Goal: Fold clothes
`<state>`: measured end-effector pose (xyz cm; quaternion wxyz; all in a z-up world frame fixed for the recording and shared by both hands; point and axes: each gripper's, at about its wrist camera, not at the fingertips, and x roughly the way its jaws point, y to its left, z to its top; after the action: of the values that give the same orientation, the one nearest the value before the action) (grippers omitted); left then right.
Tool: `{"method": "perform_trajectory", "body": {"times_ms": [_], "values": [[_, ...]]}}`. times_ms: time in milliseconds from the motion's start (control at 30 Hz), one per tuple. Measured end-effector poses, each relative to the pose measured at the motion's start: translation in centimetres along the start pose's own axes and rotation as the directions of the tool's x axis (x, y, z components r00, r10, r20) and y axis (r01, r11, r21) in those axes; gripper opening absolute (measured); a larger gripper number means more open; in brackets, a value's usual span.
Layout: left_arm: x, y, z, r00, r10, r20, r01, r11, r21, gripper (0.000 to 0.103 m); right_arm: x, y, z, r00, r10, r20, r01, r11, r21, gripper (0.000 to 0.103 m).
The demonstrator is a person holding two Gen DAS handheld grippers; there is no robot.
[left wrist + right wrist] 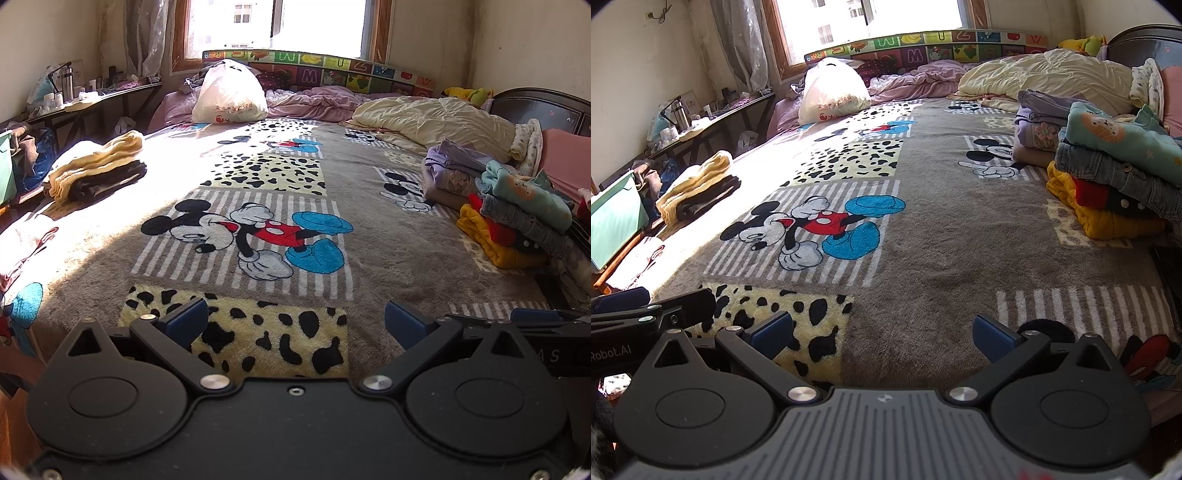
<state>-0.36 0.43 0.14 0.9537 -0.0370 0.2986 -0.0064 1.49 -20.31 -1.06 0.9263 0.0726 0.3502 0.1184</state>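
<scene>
Folded clothes (pixel 1115 177) lie far right of the empty right gripper (pixel 882 334).

Clothes stack (pixel 517 218) right, bag (pixel 229 92) behind

Right hand-held gripper (pixel 882 338) at six o'clock, blue pads spread wide, nothing between them, poised over a bed (pixel 942 258) covered with a grey cartoon-mouse blanket (pixel 923 236). Part of the left hand-held gripper (pixel 639 314) at eight o'clock, state unclear. Stack of folded clothes (pixel 1115 181) at three o'clock: yellow at the bottom, red and denim above, teal on top. Behind it a folded purple pile (pixel 1038 129). Folded yellow and dark garments (pixel 698 192) at nine o'clock on the sunlit edge. White plastic bag (pixel 831 92) at twelve o'clock, cream quilt (pixel 1041 77) at one o'clock. Cluttered bench (pixel 713 122) at ten o'clock.
</scene>
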Motion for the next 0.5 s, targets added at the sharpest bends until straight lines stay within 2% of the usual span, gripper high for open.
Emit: {"method": "perform_trajectory", "body": {"times_ms": [500], "values": [[0.49,0.01,-0.16,1.0,-0.009,-0.012,0.009,1.0,0.0,0.103,0.14,-0.06,-0.08,1.0,-0.009,-0.002,0.009,1.0,0.004,0.103]]}}
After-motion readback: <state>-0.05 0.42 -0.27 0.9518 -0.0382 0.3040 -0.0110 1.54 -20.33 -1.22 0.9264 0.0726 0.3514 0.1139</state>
